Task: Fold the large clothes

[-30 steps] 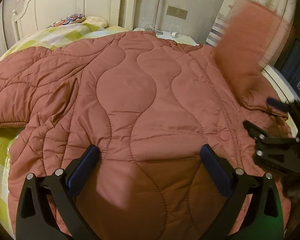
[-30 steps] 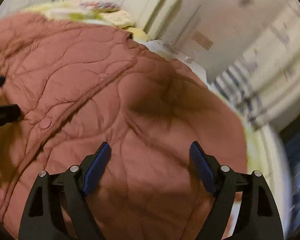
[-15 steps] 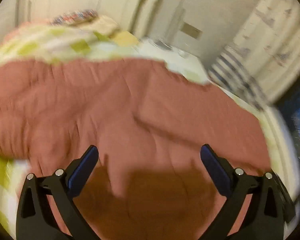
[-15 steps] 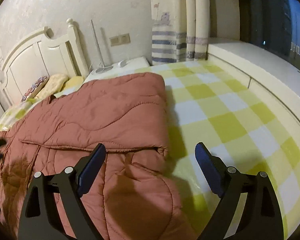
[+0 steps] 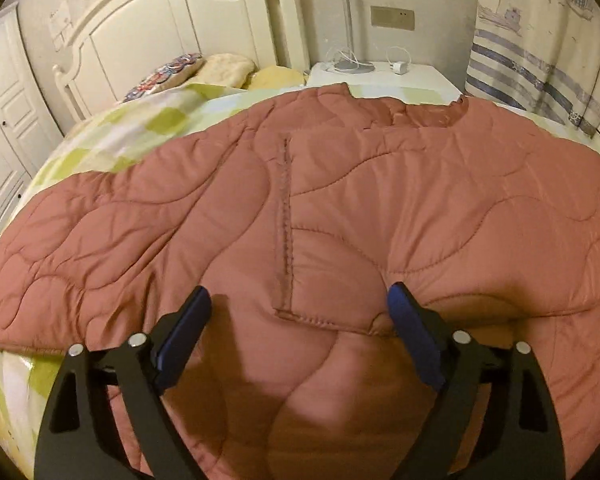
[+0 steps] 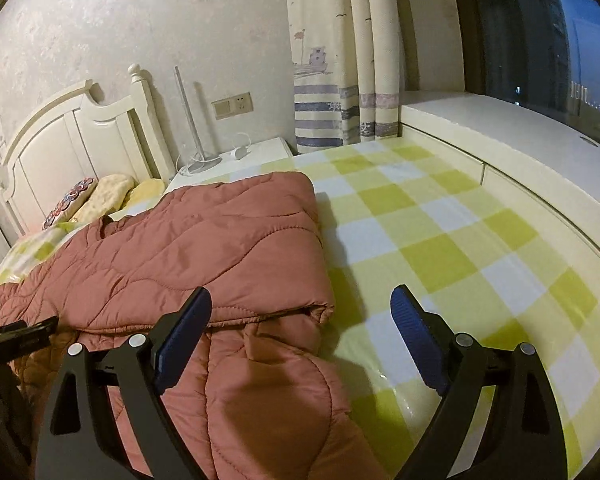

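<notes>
Your left claw (image 5: 296,312) is spread wide and holds nothing; it hovers over the near part of the jacket (image 5: 340,208), with the stitched pocket (image 5: 286,240) between its fingers. Your right claw (image 6: 300,316) is just as wide and just as empty, its left finger over the jacket's folded edge (image 6: 268,312) and its right finger over bare sheet (image 6: 440,240). The jacket lies across the bed, one side already turned in over the body, so it looks part folded. The padding is puffy and slick, so if you pinch only the top layer, I'd expect the flap to slide off and the fold to spring open. Grip too shallow at the hem and the bulk may slip from the pads as you lift. Pulling with one claw alone would likely drag the whole jacket askew across the sheet. The left view shows you the full spread of the quilted body, the collar (image 5: 432,114) at the far side, and the part reaching out to the left; it gives no sight of the right edge of the bed. The right view shows that clean folded side edge, the wide run of checked sheet to the right, the ledge (image 6: 500,136) beneath the window, and a sliver of the left claw's frame at the left border. Both show the headboard (image 5: 172,32) and nightstand (image 5: 380,74) at the far end.
</notes>
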`<action>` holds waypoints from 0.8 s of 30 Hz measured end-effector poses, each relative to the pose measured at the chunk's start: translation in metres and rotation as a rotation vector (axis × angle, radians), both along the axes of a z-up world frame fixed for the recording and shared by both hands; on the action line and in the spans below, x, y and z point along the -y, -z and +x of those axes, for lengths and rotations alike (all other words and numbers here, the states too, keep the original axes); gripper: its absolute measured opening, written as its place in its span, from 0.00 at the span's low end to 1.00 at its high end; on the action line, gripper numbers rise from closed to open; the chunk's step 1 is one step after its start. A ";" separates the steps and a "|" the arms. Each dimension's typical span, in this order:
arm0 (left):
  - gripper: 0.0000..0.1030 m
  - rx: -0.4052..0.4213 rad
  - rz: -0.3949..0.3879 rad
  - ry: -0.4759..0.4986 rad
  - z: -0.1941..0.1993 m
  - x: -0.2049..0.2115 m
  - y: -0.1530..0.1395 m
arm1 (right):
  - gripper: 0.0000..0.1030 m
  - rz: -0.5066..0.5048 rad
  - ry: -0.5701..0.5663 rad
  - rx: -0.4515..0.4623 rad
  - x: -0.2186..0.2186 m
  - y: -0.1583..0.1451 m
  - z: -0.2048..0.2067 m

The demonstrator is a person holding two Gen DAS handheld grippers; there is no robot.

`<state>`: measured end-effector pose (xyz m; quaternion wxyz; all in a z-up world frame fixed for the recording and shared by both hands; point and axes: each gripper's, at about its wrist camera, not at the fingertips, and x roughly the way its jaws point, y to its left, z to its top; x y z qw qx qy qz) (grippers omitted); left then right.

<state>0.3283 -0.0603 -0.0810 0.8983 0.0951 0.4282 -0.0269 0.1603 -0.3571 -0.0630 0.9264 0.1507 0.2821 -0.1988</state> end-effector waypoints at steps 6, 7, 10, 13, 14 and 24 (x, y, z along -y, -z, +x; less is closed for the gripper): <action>0.96 0.010 -0.028 -0.037 -0.011 -0.008 0.003 | 0.85 -0.017 0.039 -0.037 -0.001 -0.016 0.012; 0.96 0.022 -0.017 -0.037 -0.013 -0.007 0.002 | 0.85 -0.029 0.024 -0.039 -0.005 -0.021 0.021; 0.98 0.014 -0.026 -0.039 -0.013 -0.008 0.003 | 0.85 -0.039 -0.036 -0.106 -0.014 -0.020 0.053; 0.98 -0.025 -0.137 -0.037 -0.009 -0.023 0.003 | 0.89 -0.098 -0.072 -0.253 -0.025 0.011 0.092; 0.98 -0.031 -0.193 -0.035 -0.010 -0.032 0.001 | 0.90 -0.124 -0.074 -0.331 -0.028 0.026 0.103; 0.95 0.190 -0.817 -0.520 -0.100 -0.253 -0.027 | 0.90 -0.118 -0.075 -0.304 -0.023 0.019 0.100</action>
